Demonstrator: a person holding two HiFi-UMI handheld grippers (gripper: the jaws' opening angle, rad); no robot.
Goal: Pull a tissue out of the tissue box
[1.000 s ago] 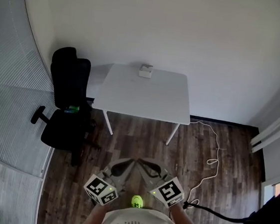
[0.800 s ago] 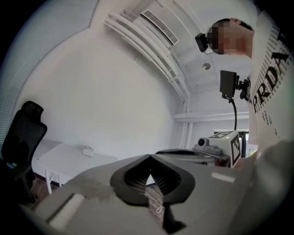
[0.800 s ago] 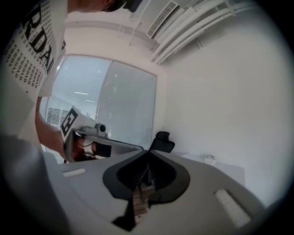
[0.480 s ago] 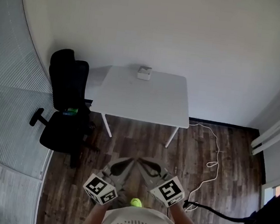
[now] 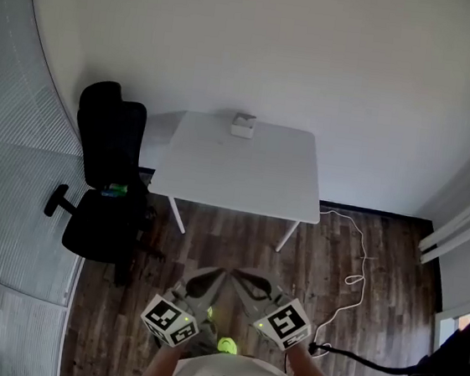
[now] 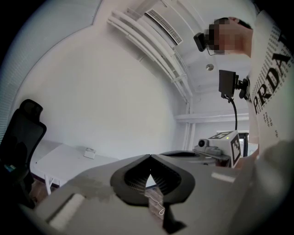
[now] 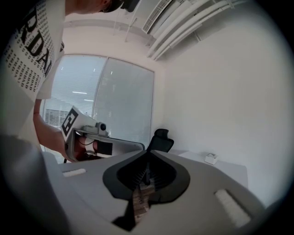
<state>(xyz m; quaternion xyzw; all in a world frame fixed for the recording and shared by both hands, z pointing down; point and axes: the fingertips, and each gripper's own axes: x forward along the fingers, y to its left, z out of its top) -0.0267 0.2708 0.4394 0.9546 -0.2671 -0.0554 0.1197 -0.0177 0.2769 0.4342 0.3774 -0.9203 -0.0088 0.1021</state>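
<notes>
The small white tissue box (image 5: 243,126) stands at the far edge of a white table (image 5: 245,171) against the wall, well ahead of me. Both grippers hang low in the head view, over the wooden floor and short of the table. My left gripper (image 5: 222,272) and right gripper (image 5: 237,271) point towards each other, tips nearly touching. Each has its jaws shut with nothing between them. In the left gripper view the tissue box (image 6: 89,153) is small on the table, beyond the shut left gripper (image 6: 149,156). The right gripper view shows the tissue box (image 7: 211,158) beyond the right gripper (image 7: 148,154).
A black office chair (image 5: 105,177) stands left of the table beside a glass wall with blinds. A white cable (image 5: 356,254) snakes over the floor to the right of the table legs. A black cable (image 5: 367,361) lies near my right hand.
The table and chair have slid slightly down the head view as I come closer. Both grippers keep the same shut pose in front of me.
</notes>
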